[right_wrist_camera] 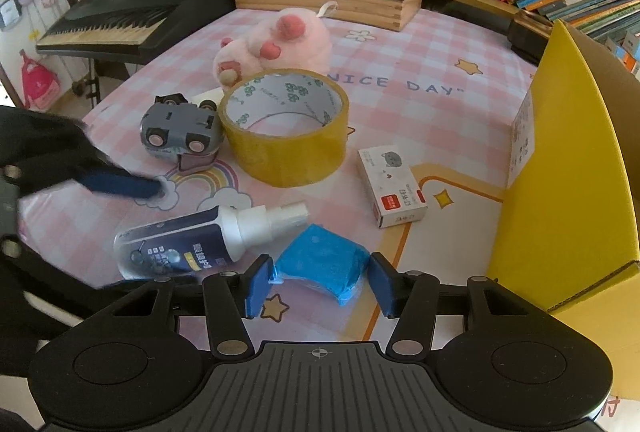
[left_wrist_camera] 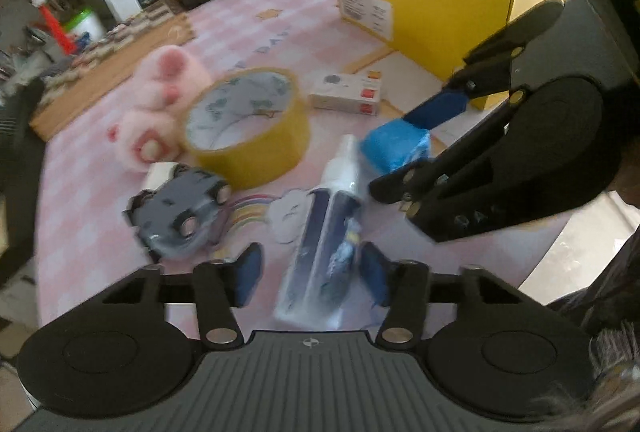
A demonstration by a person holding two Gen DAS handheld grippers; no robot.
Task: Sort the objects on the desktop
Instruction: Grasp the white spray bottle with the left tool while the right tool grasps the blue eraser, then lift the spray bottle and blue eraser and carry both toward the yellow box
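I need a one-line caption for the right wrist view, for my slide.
Open right claw straddles a blue packet beside a spray bottle on the pink checked desk mat.

left wrist view is all motion-smeared, spray bottle (left_wrist_camera: 326, 244) label unreadable, and the yellow cardboard box (right_wrist_camera: 568, 168) runs off the right edge

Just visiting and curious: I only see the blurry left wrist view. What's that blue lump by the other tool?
Observer: A blue plastic-wrapped packet, lying between the right gripper's open fingers.
Visitor: What's written on the pink cloth?
Observer: The tablecloth reads NICE DAY.
Visitor: Anything beyond the pink plush toy?
Observer: A black piano keyboard, past the table's far-left edge.
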